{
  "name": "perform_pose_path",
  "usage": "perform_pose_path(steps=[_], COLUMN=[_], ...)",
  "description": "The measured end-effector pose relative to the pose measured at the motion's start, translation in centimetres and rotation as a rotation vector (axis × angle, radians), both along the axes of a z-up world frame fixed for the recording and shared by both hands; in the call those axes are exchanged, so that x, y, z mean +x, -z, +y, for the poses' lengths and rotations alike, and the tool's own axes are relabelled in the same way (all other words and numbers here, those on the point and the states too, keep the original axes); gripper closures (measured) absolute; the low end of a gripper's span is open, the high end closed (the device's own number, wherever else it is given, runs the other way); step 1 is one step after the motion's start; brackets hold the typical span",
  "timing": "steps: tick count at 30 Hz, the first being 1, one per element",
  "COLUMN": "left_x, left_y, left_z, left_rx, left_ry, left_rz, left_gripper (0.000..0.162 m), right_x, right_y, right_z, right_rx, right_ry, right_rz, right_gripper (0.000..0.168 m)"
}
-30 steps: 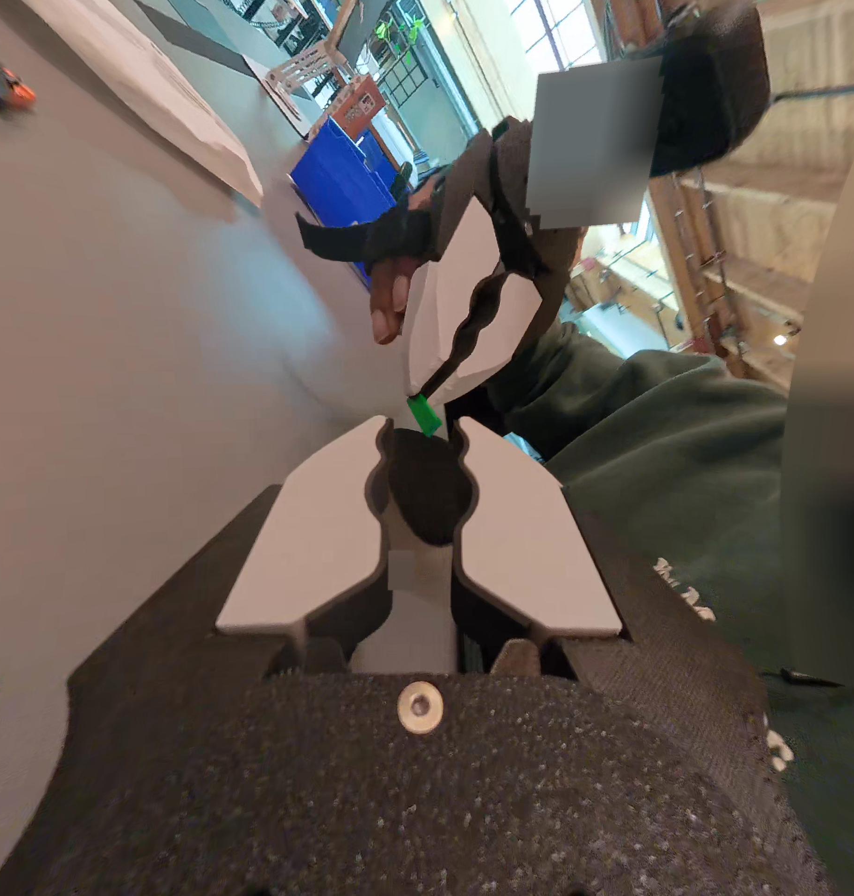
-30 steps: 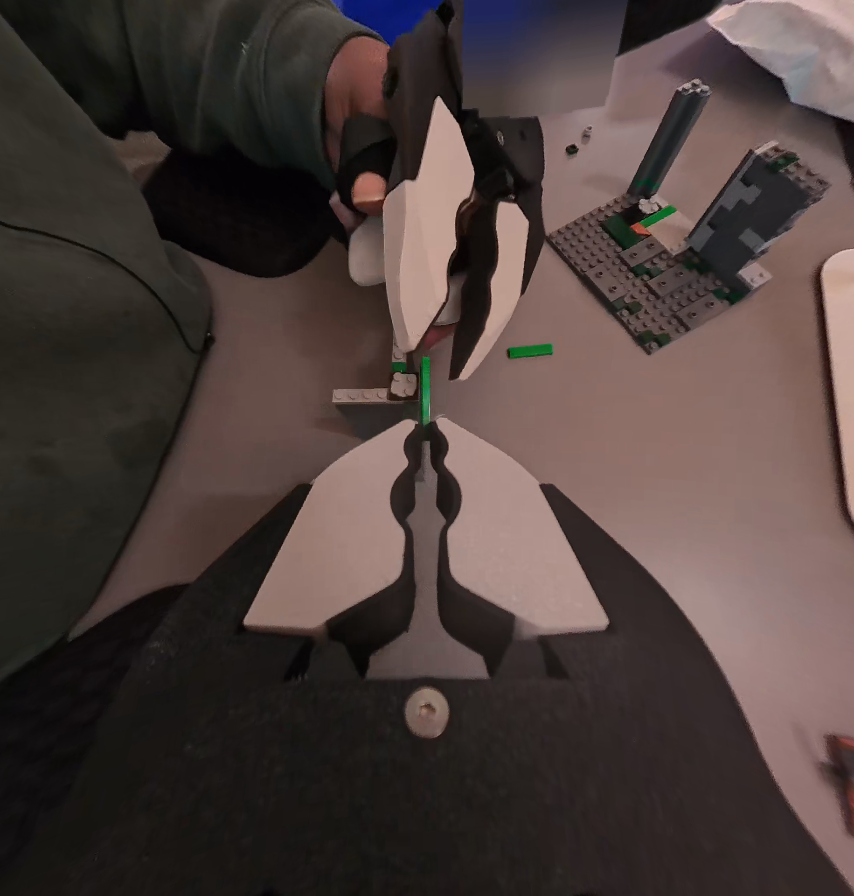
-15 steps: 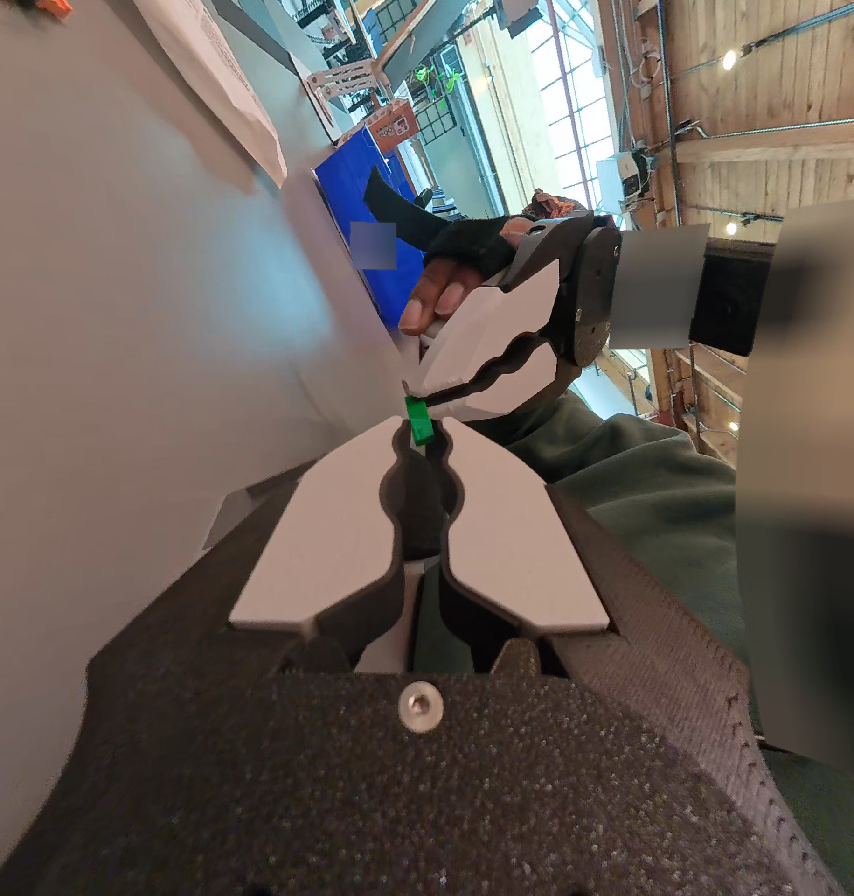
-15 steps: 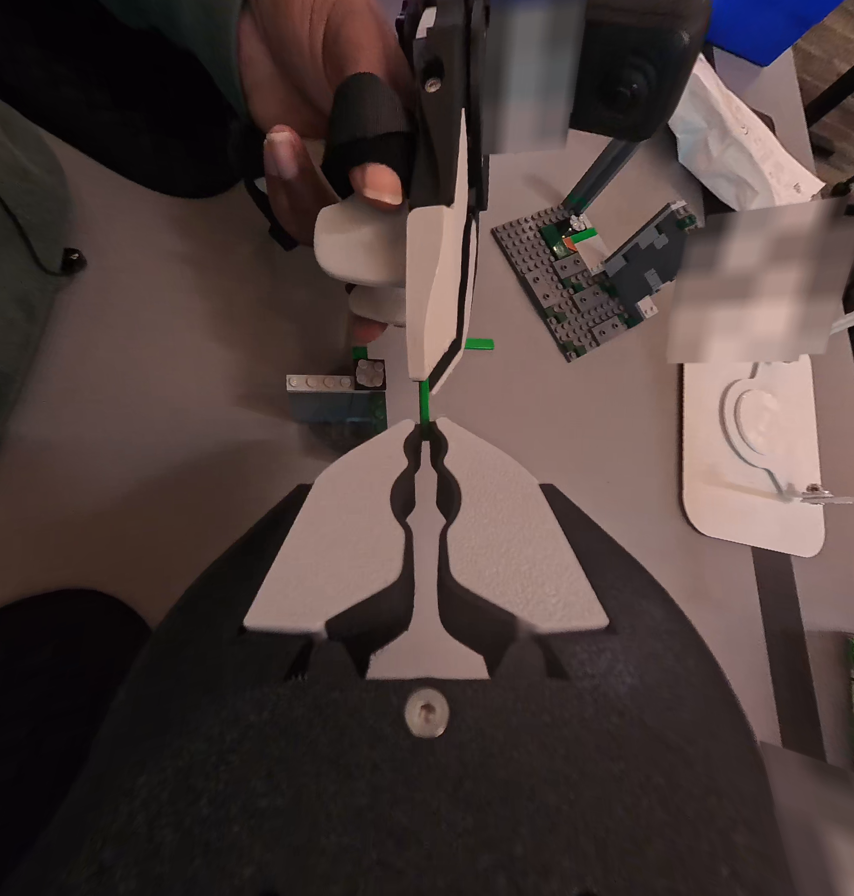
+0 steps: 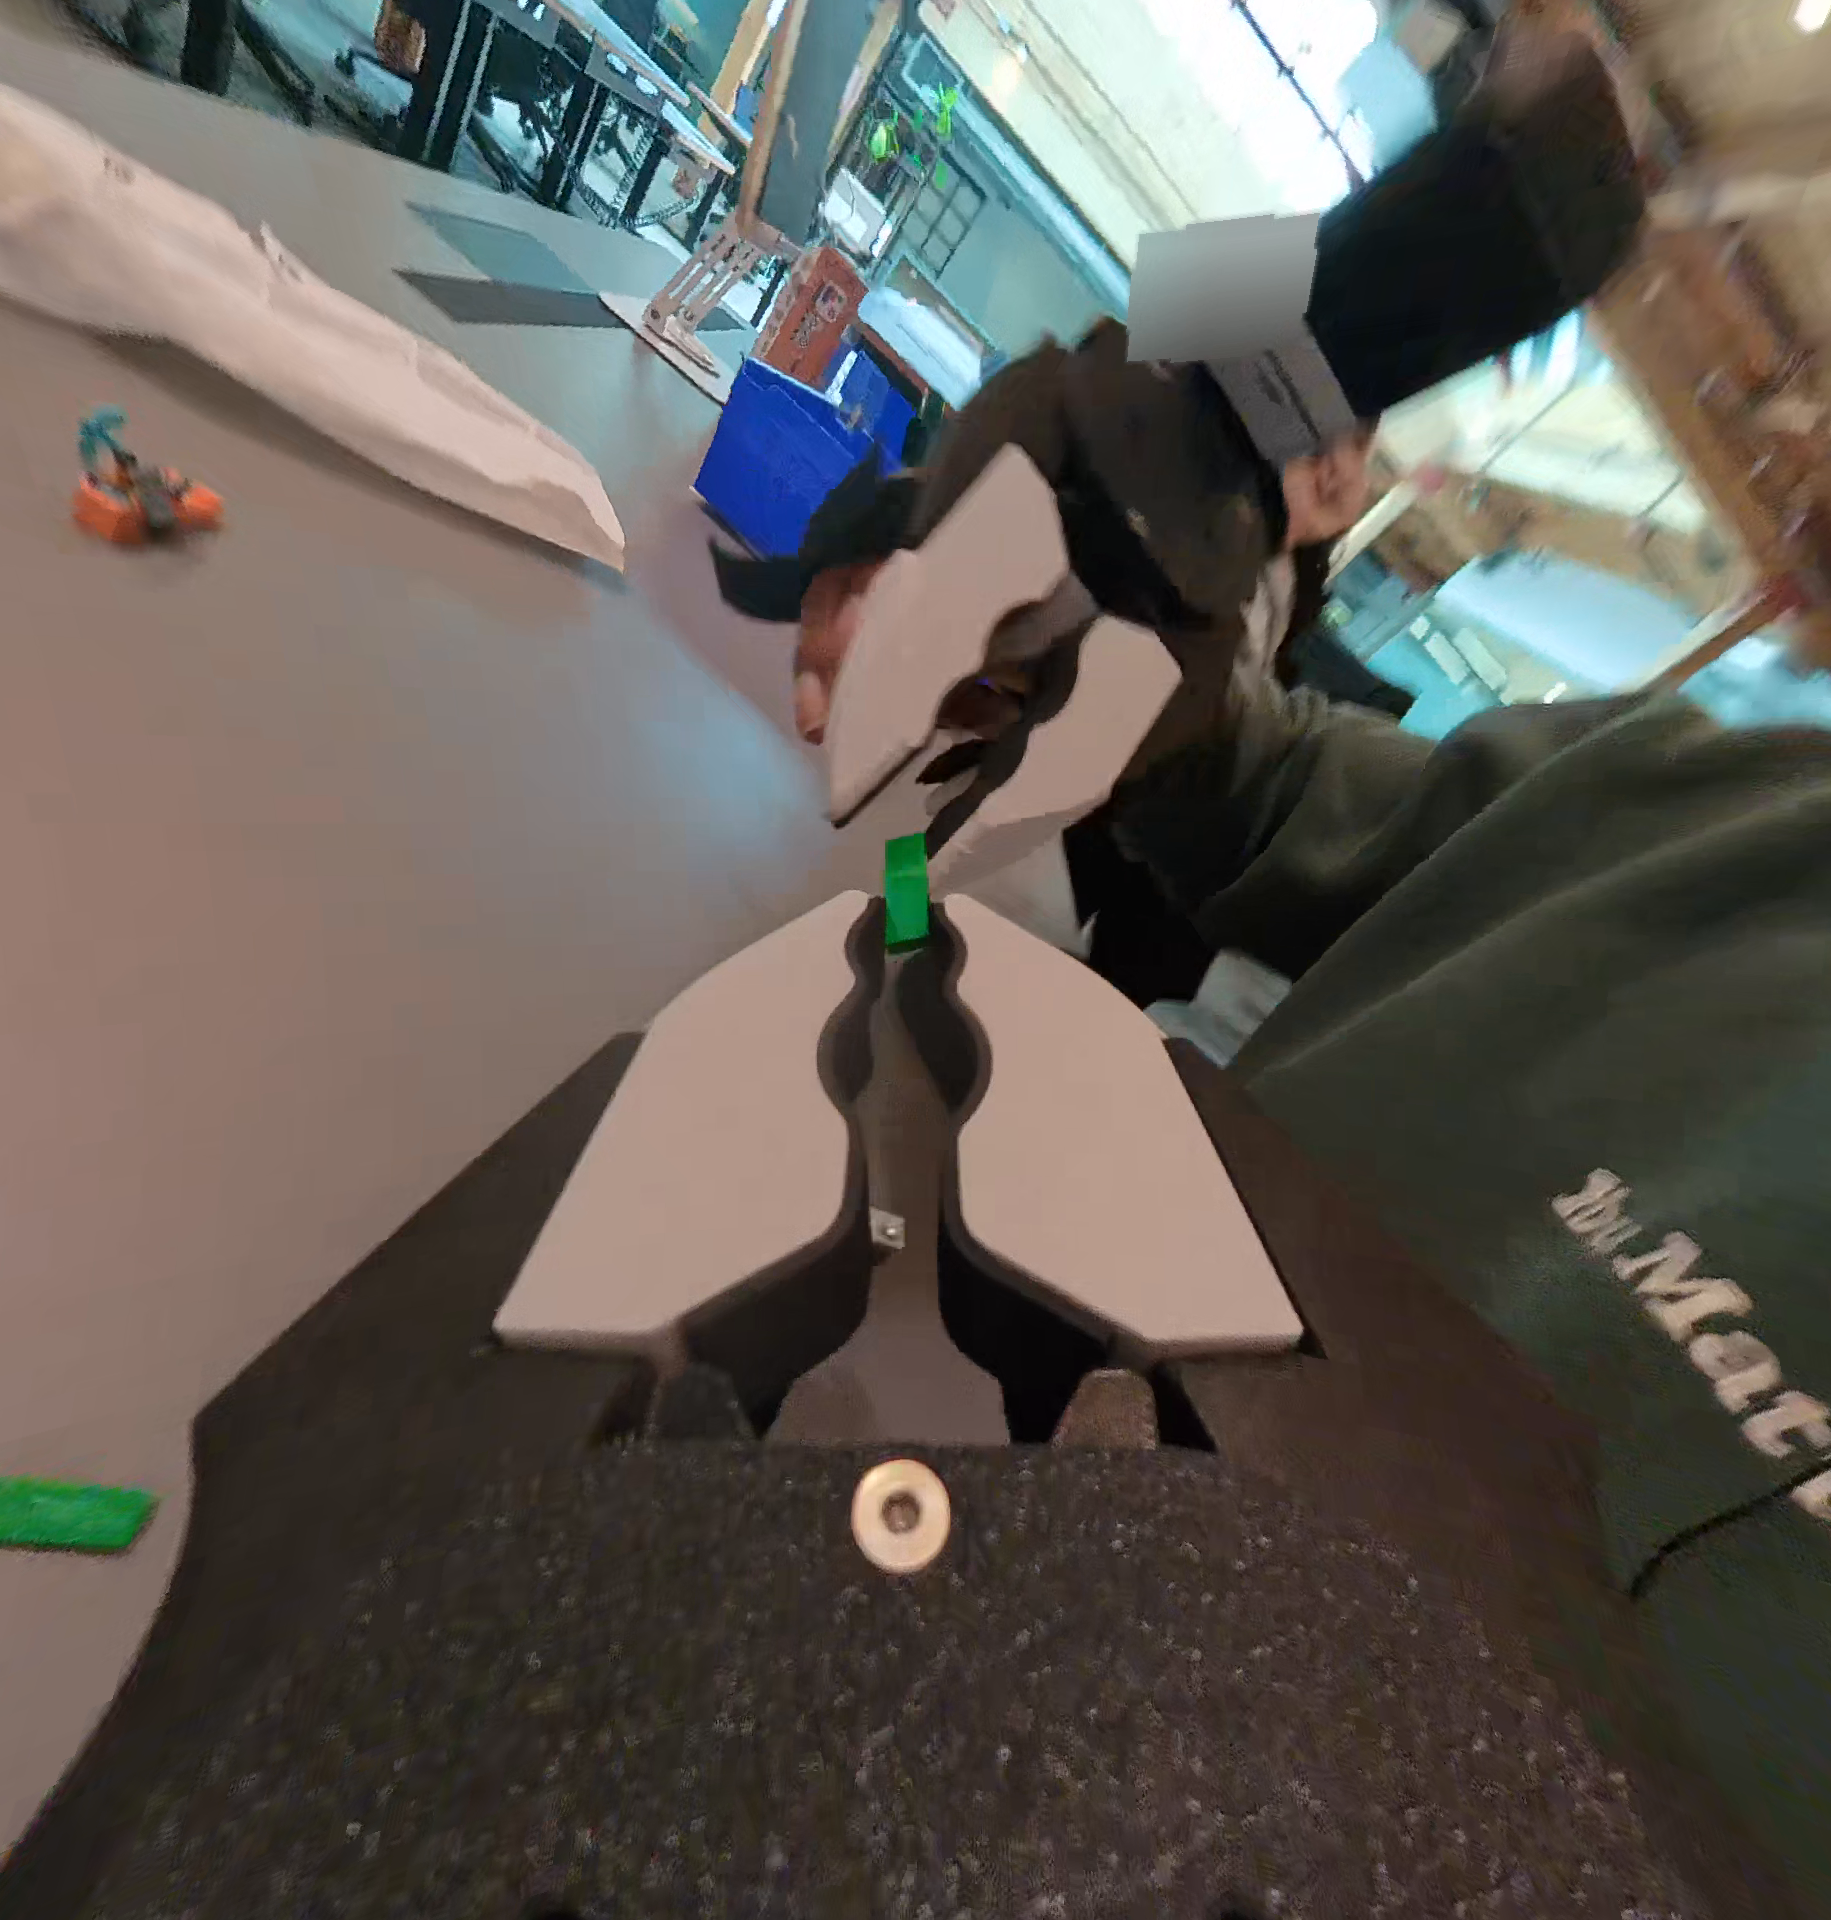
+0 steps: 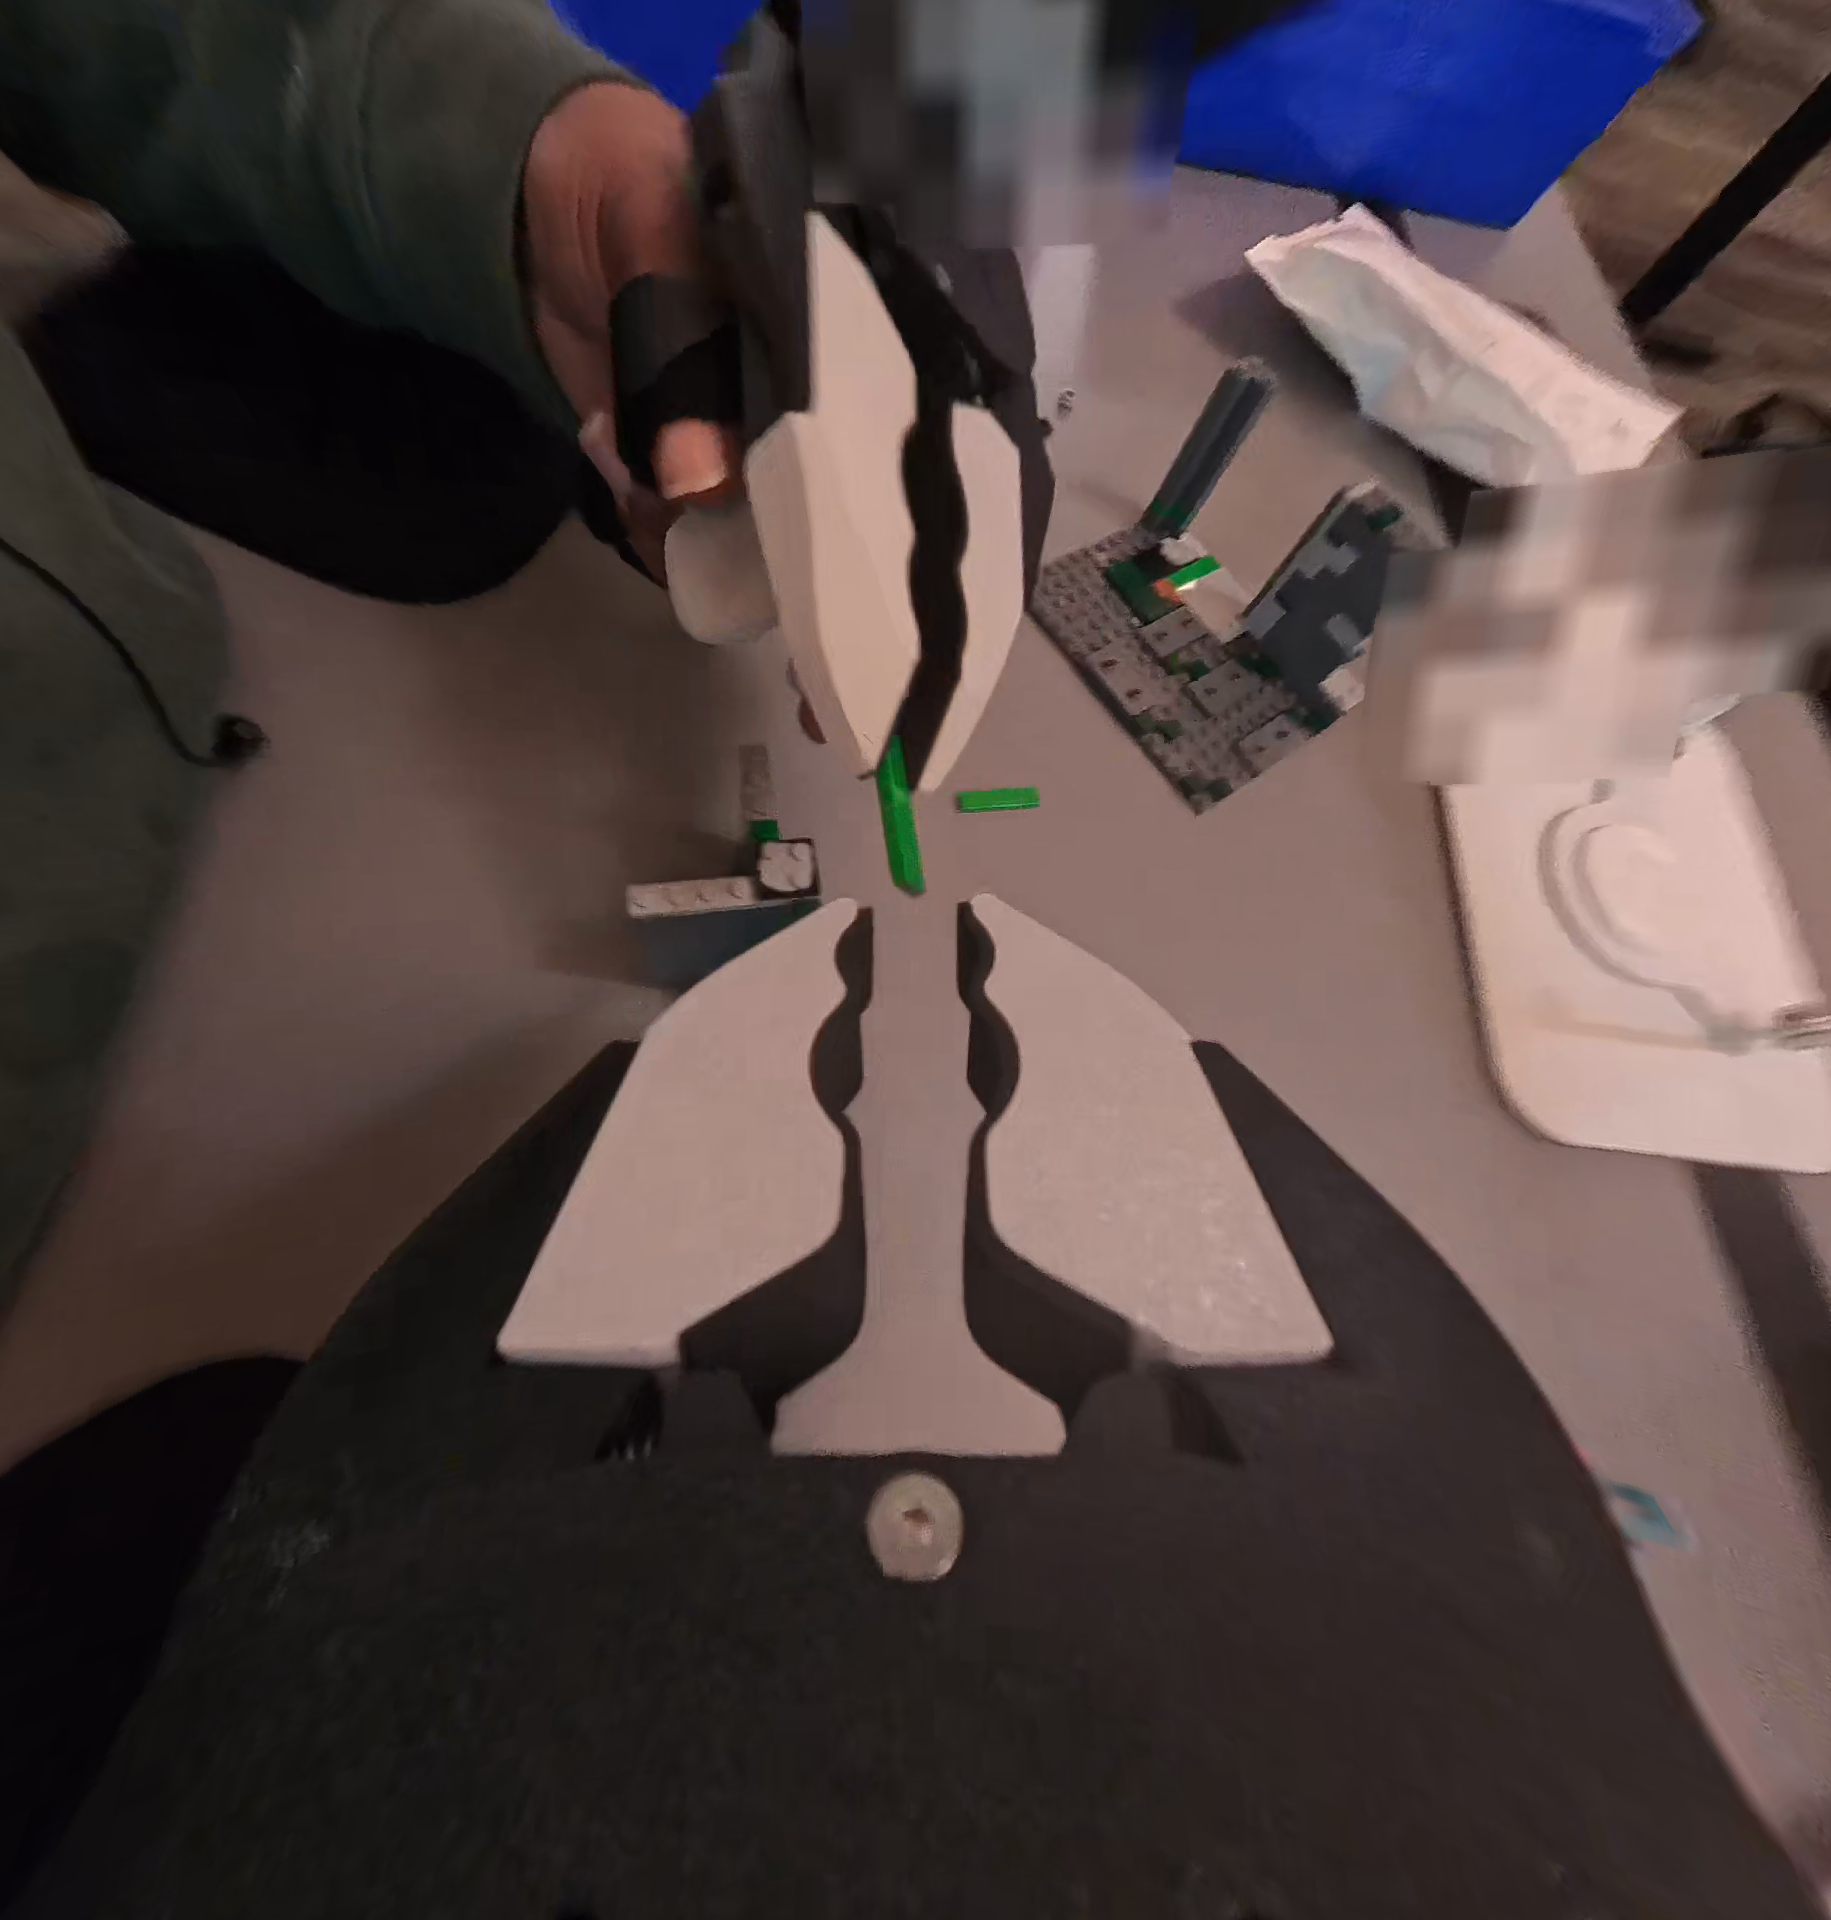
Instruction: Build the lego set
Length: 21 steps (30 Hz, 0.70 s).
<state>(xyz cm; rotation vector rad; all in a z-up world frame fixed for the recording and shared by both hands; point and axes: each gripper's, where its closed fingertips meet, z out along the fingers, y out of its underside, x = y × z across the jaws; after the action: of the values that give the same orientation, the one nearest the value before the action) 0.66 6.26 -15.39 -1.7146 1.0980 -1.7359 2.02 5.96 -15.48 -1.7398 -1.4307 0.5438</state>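
Left wrist view: one left gripper (image 5: 906, 914), fingers closed on one thin green plate (image 5: 905, 891) at frame centre; one right gripper (image 5: 926, 805) above it, fingers parted, tips just clear of the plate; one loose green strip (image 5: 49, 1513) at lower left, cut by the frame edge; one orange piece (image 5: 142, 503) and one white paper bag (image 5: 267, 312) at upper left, both blurred; one blue bin (image 5: 786, 468) behind.

Right wrist view: right gripper (image 6: 916, 909) empty and open at centre; left gripper (image 6: 900, 764) above, pinching the green plate (image 6: 900, 831), which hangs tilted; one second green plate (image 6: 997, 799) flat on the grey table (image 6: 371, 831); one small grey sub-assembly (image 6: 724, 899), partly hidden by a fingertip; one grey baseplate build (image 6: 1223, 644) with two towers at upper right, probably more detail lost to blur; one white tray (image 6: 1659, 997) at right.

Change: half a second ago the right gripper pinched the plate; it has since let go.
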Motion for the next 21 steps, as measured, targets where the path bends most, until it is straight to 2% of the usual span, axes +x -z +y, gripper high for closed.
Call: perform_pose_path(steps=[1,5,9,13,18,21], left_x=[-0.1,0.0,0.4,0.6,0.4,-0.2], left_y=[0.1,0.8,2.0,2.7,3.3,3.8], left_z=[-0.2,-1.2,-1.6,-1.5,-1.1,-0.9], left_rx=[0.079,0.369,0.539,0.59,0.569,0.519], left_ry=[0.006,0.036,0.063,0.072,0.067,0.089], left_rz=[0.015,0.057,0.117,0.14,0.167,0.222], left_gripper=[0.155,0.154,0.154,0.154,0.154,0.141], right_x=[0.1,0.2,-0.4,-0.6,-0.7,-0.7], right_y=[0.0,0.2,1.0,1.9,2.4,3.2], right_z=[-0.2,-1.4,-2.2,-2.2,-1.7,-1.1], right_rx=[-0.088,-0.402,-0.455,-0.406,-0.379,-0.303], right_ry=[0.002,-0.035,-0.081,-0.092,-0.103,-0.102], right_rz=[0.061,0.277,0.289,0.209,0.161,0.087], right_gripper=[0.151,0.149,0.148,0.159,0.161,0.161])
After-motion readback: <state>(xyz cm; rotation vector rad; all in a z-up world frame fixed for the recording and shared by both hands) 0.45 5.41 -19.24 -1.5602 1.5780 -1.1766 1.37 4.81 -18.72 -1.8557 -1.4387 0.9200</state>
